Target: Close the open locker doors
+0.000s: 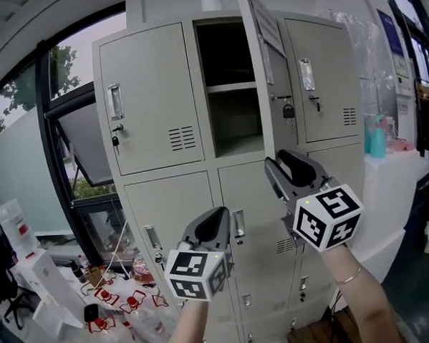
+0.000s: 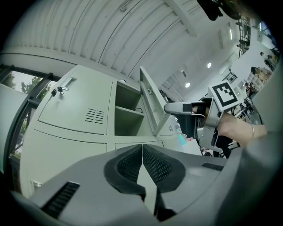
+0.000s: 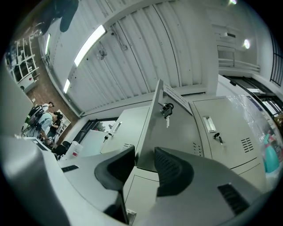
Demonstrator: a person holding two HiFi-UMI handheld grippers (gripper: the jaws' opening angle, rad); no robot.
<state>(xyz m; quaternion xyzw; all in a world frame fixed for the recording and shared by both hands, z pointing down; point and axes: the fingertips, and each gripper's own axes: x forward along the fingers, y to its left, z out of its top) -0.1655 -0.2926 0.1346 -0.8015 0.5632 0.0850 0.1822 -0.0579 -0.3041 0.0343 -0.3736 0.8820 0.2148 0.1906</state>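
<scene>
The pale grey sheet-metal locker door (image 1: pixel 280 78), upper row, middle column, is standing swung well out from its open shelved compartment (image 1: pixel 229 109), with a key hanging at its lock; every other door of the grey steel locker bank (image 1: pixel 153 99) is sitting flush. The right gripper (image 1: pixel 286 163) is reaching up to this door's lower free corner, its jaws parted, and the right gripper view is showing the door's bottom edge (image 3: pixel 170 132) lying in the gap between them; whether a pad is touching the metal cannot be determined. The left gripper (image 1: pixel 215 217) is hanging lower, before the bottom lockers, jaws pressed together on nothing. Judged step: engaging the door ahead of closing. The next move is calling for a steady push toward the frame until it latches.
</scene>
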